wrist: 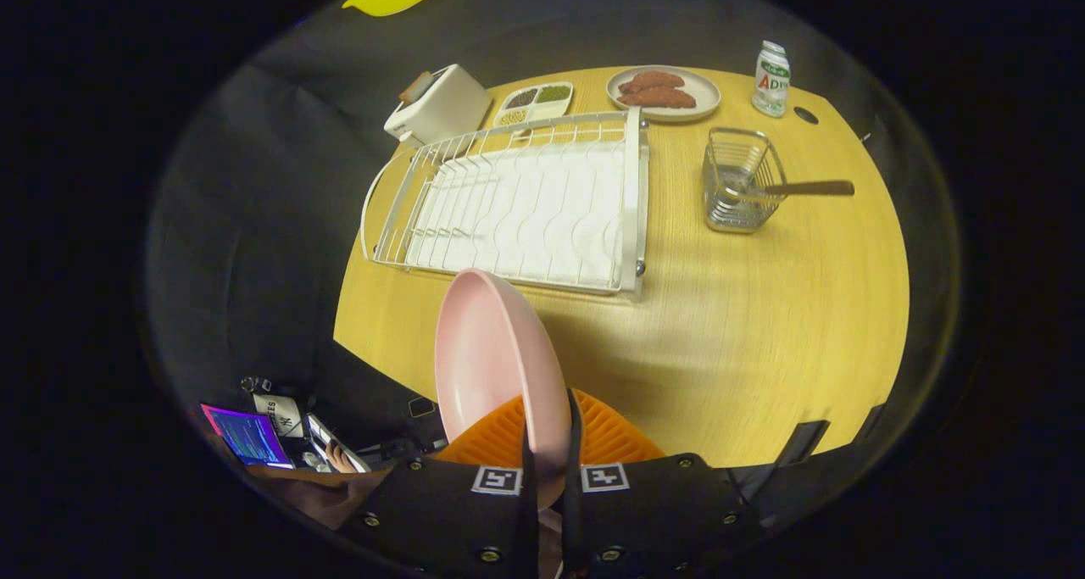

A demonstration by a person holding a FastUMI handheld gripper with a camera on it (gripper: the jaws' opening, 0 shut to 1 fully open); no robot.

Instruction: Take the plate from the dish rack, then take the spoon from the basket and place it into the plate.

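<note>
**Bystanders on the round wooden table**

On the round yellow wooden table [763, 333], at twelve o'clock, sits a pale round plate of brown sausages [663, 92]. At one o'clock stands a small white drink bottle [771, 79]. At eleven — a white divided tray of grains [534, 103], and beside it a white boxy toaster [438, 104].

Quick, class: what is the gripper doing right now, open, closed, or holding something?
Gripper: closed on the rim of the pink plate, holding it on edge above the table, clear of the dish rack.
</note>
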